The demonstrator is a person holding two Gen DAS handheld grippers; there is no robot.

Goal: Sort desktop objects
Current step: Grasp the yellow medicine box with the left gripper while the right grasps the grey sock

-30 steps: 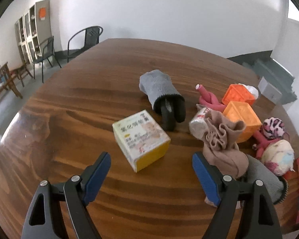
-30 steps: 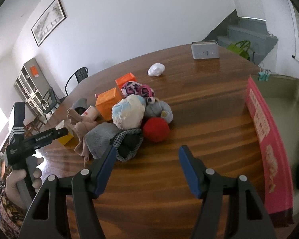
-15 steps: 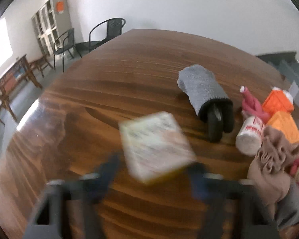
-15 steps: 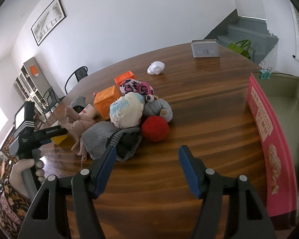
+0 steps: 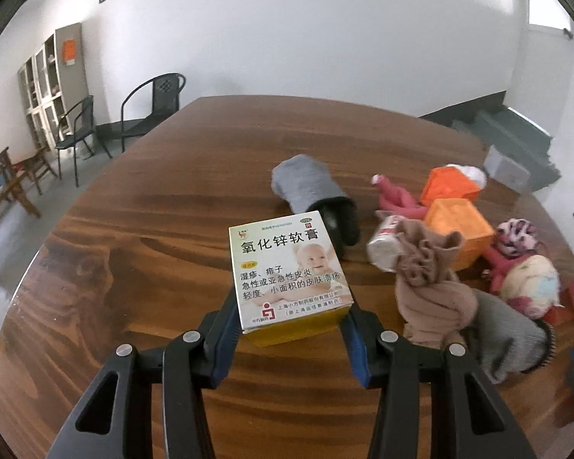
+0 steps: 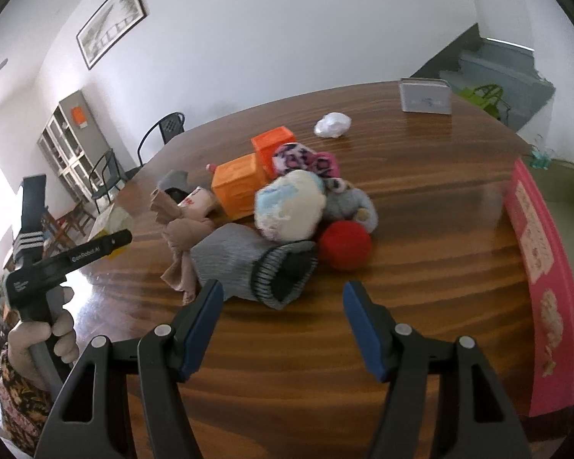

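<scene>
My left gripper [image 5: 289, 311] is shut on a white and yellow medicine box [image 5: 287, 271] with Chinese print and a baby's face, its blue pads pressed on both sides. The box [image 6: 111, 222] also shows blurred in the right wrist view, ahead of the left gripper's body [image 6: 69, 258]. My right gripper [image 6: 281, 308] is open and empty, just in front of a grey rolled sock [image 6: 248, 264] at the near edge of a pile of socks and boxes.
The round wooden table [image 5: 153, 199] holds a grey sock roll [image 5: 310, 187], a beige sock [image 5: 428, 287], orange boxes [image 5: 459, 222], a red ball [image 6: 344, 244], a white wad [image 6: 332, 125] and a grey box [image 6: 424, 95]. A pink box [image 6: 543, 275] stands at the right edge. Chairs [image 5: 153, 111] stand beyond.
My left gripper moved forward around the medicine box and closed on it. My right gripper moved slightly closer to the sock pile and stayed open.
</scene>
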